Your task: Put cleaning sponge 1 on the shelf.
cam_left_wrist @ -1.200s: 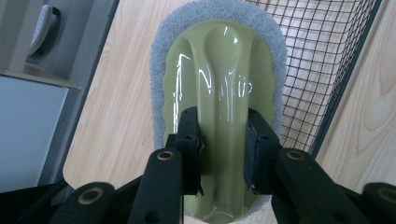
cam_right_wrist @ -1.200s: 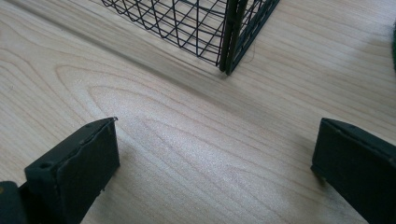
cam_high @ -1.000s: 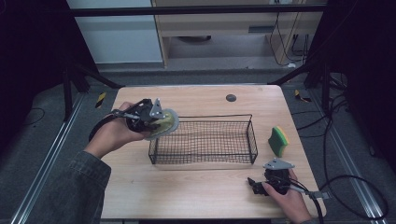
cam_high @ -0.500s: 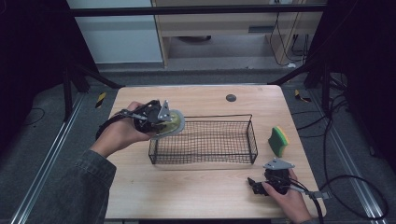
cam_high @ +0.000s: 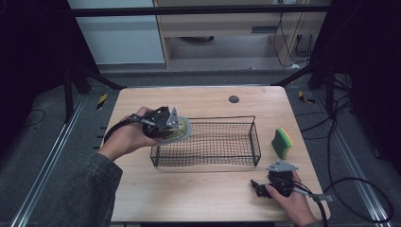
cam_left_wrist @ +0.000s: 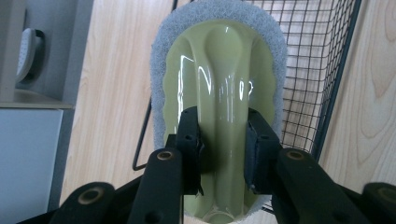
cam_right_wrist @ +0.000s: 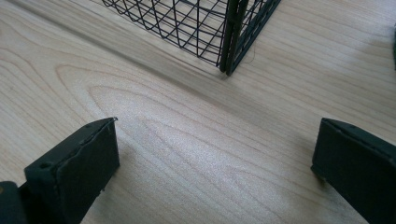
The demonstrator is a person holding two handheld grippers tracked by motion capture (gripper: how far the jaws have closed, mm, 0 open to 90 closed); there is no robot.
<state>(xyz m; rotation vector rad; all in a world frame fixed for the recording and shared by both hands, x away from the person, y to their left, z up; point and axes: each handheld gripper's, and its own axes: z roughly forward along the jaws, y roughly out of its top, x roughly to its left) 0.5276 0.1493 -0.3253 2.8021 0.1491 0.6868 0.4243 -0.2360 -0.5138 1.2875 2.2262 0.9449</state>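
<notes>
A scrubber with a glossy pale green handle and a grey pad rim is clamped between my left gripper's pads. In the high view the left gripper holds the scrubber over the left end of the black wire basket, about level with its rim. The basket's mesh lies just beyond the scrubber. My right gripper rests low at the table's front right with its jaws wide apart. In its own view the right gripper has bare wood between its fingers, and the basket's corner stands ahead.
A green and yellow sponge stands on edge to the right of the basket. A small dark round disc lies near the far edge of the wooden table. Dark floor and cables surround the table.
The left hand has carried the scrubber to the right and slightly down, from beside the basket's left end to over it. The right hand has stayed still.
</notes>
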